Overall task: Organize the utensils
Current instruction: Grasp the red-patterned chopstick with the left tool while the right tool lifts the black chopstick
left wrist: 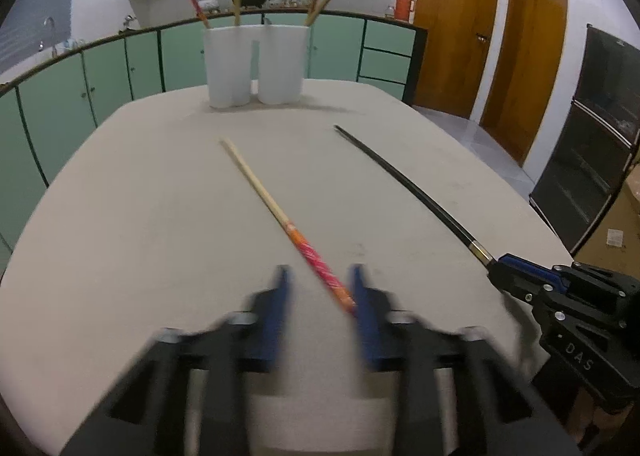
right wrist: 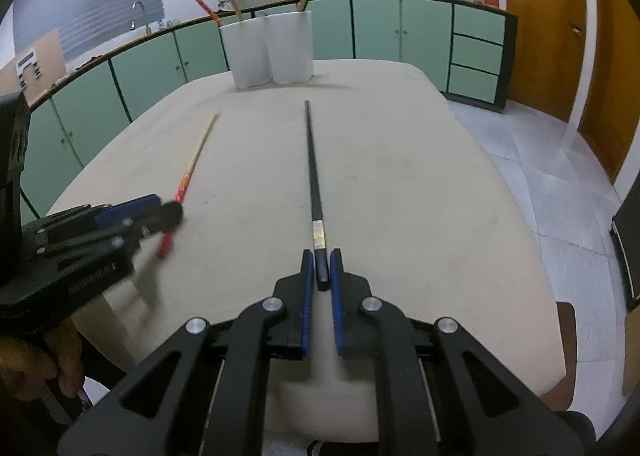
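A wooden chopstick with a red-orange patterned end [left wrist: 280, 216] lies on the beige table [left wrist: 160, 196]. My left gripper [left wrist: 320, 276] is open, its blue fingers on either side of the chopstick's red end; the view is blurred. The chopstick also shows in the right wrist view [right wrist: 192, 168]. My right gripper [right wrist: 322, 260] is closed on the thick end of a black chopstick [right wrist: 312, 176] that points toward two white holders [right wrist: 272, 48]. The holders [left wrist: 256, 64] stand at the table's far side with several chopsticks in them.
Green kitchen cabinets [left wrist: 100, 72] run behind the table. Wooden doors [left wrist: 456, 24] and a dark oven [left wrist: 592, 144] are at the right. The table's front edge is near both grippers.
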